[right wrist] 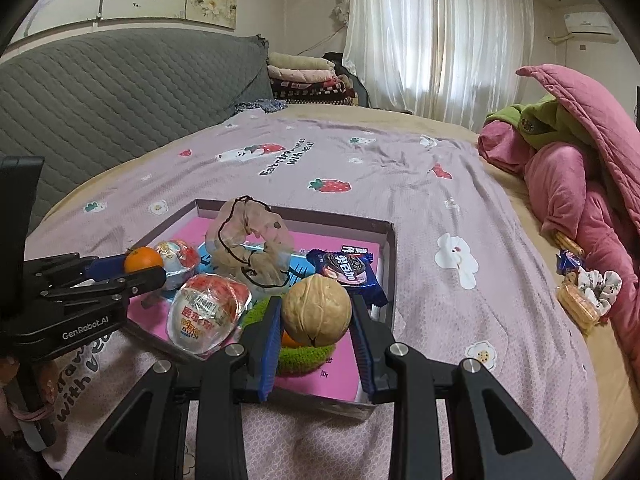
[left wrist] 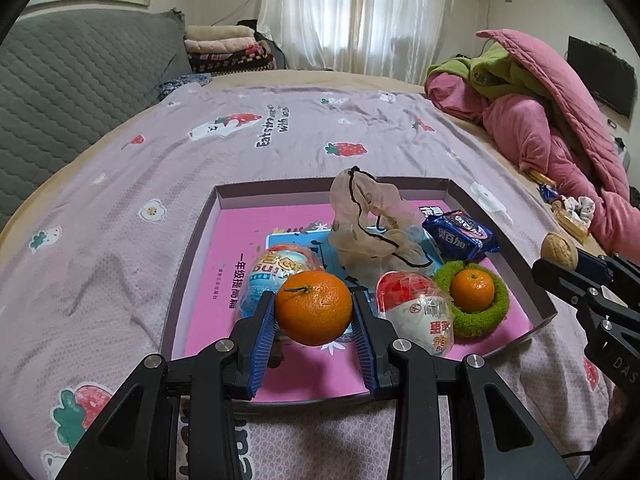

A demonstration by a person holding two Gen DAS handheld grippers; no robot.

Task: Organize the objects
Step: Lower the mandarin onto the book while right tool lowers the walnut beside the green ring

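Left wrist view: a round orange mandarin with a small green stem (left wrist: 314, 307) is held between the blue ribbed pads of the left claw (left wrist: 313, 322). The claw is closed narrow on the fruit, and the fruit is kept just above the near part of a shallow dark cardboard box with a pink bottom (left wrist: 192, 256). Below and beyond the mandarin, a plastic-wrapped toy egg in blue and white (left wrist: 266, 270) and another wrapped toy egg in red and white (left wrist: 418, 310) are seen lying in the box. To the right of them a second small mandarin (left wrist: 472, 289) is set inside a fuzzy green ring (left wrist: 496, 312). Farther back, a crumpled beige mesh bag with a dark string (left wrist: 368, 220) and a blue cookie packet (left wrist: 460, 236) are found.

In the right wrist view, a round tan walnut (right wrist: 317, 310) is gripped by the right claw (right wrist: 316, 330), also closed narrow, right over the green ring.

The box lies straight below and ahead of both claws, so only a short drop is probably needed. The left claw is nearer the free pink floor at the box's near left side. The box is rested on a bed with a lilac strawberry-print cover (left wrist: 120, 208).
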